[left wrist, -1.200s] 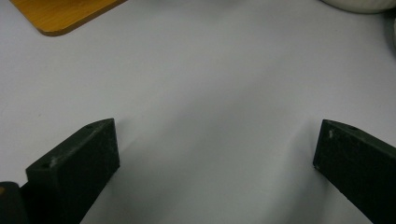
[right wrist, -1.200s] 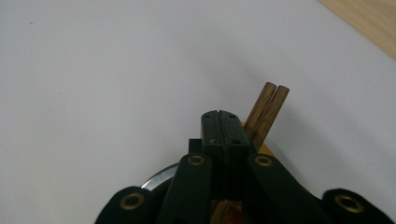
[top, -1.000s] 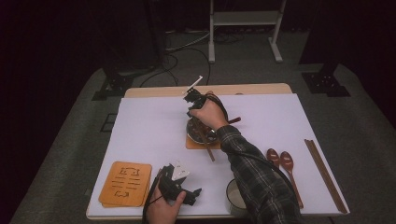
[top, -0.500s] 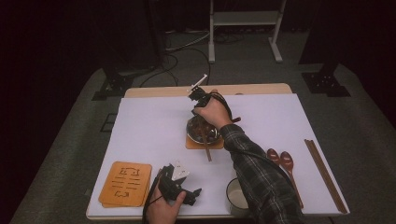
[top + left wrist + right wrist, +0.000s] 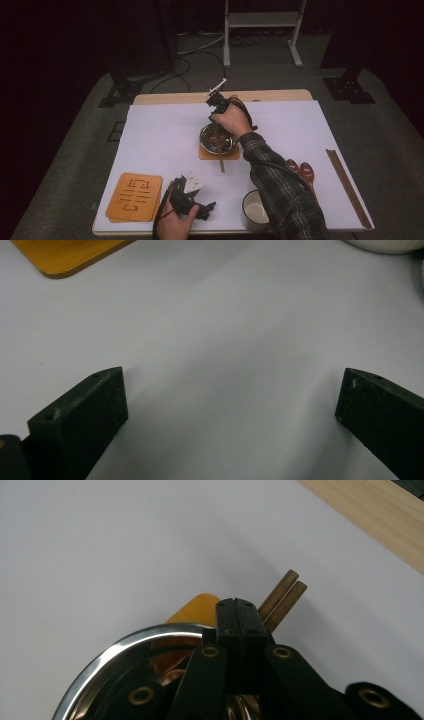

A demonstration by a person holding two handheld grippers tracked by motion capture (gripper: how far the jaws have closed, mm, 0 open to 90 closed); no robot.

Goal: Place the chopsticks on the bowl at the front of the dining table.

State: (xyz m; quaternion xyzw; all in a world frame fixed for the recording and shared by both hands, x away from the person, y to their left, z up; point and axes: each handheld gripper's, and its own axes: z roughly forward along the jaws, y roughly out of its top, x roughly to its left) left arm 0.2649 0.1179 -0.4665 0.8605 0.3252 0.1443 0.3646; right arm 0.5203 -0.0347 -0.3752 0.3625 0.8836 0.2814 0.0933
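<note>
A steel bowl (image 5: 218, 138) stands on an orange coaster (image 5: 206, 153) in the middle of the white-covered table. Two brown chopsticks (image 5: 221, 161) lie across the bowl, their near ends on the paper. My right gripper (image 5: 237, 611) hangs over the bowl's far rim (image 5: 125, 642), jaws shut flat together. The chopsticks' far ends (image 5: 284, 596) stick out just beyond and below its tips; I cannot tell if they touch. My left gripper (image 5: 205, 210) rests near the front edge, and in its own view the left gripper (image 5: 230, 405) is open over bare paper.
A wooden board with cut-out slots (image 5: 135, 196) lies at the front left. A white cup (image 5: 257, 210) stands by the front edge, two brown spoons (image 5: 302, 170) right of the sleeve, and a long wooden pair of sticks (image 5: 347, 185) near the right edge.
The right hand has edged slightly to the right above the bowl. The left hand has stayed where it was.
</note>
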